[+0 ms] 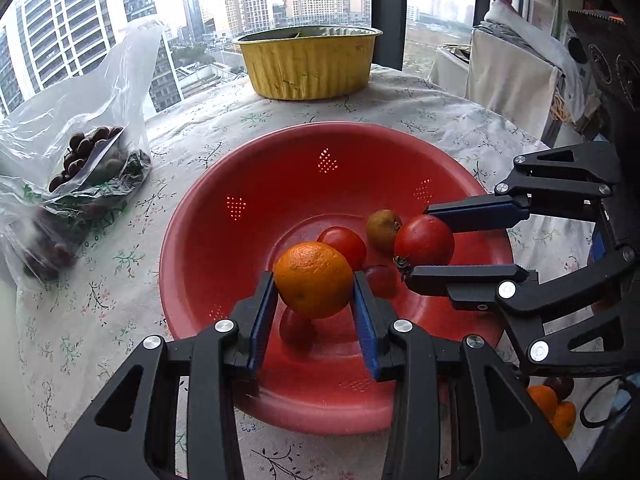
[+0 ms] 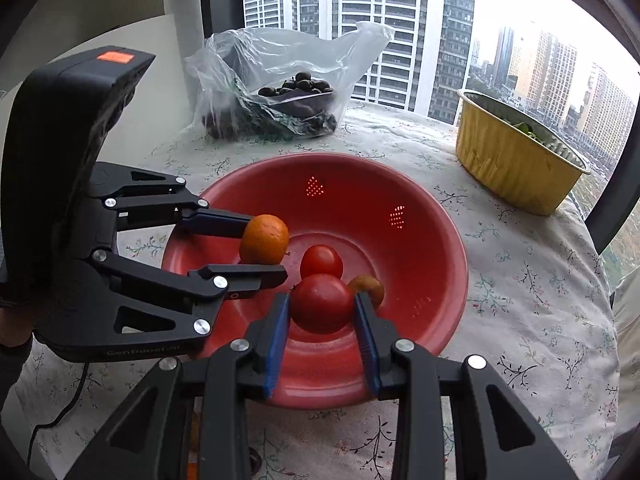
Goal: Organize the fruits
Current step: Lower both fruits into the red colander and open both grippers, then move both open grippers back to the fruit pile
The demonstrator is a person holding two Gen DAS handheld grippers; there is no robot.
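Observation:
My left gripper (image 1: 314, 276) is shut on an orange (image 1: 312, 292), held just above the near inside of a red colander bowl (image 1: 280, 152). My right gripper (image 1: 418, 242) comes in from the right, shut on a red tomato (image 1: 430, 236) over the bowl. In the right wrist view the right gripper (image 2: 322, 297) clamps that tomato (image 2: 320, 312), and the left gripper (image 2: 267, 245) holds the orange (image 2: 262, 236) over the bowl's (image 2: 452, 248) left side. A second tomato (image 1: 344, 242) (image 2: 321, 261) and a brown kiwi (image 1: 383, 229) (image 2: 370, 285) lie on the bowl's bottom.
A clear plastic bag (image 1: 80, 128) (image 2: 280, 60) with small dark fruits stands at the table's far side. A yellow foil container (image 1: 308, 64) (image 2: 508, 160) stands near the window edge. Loose oranges (image 1: 556, 408) lie behind the right gripper. A floral tablecloth (image 2: 520, 280) covers the round table.

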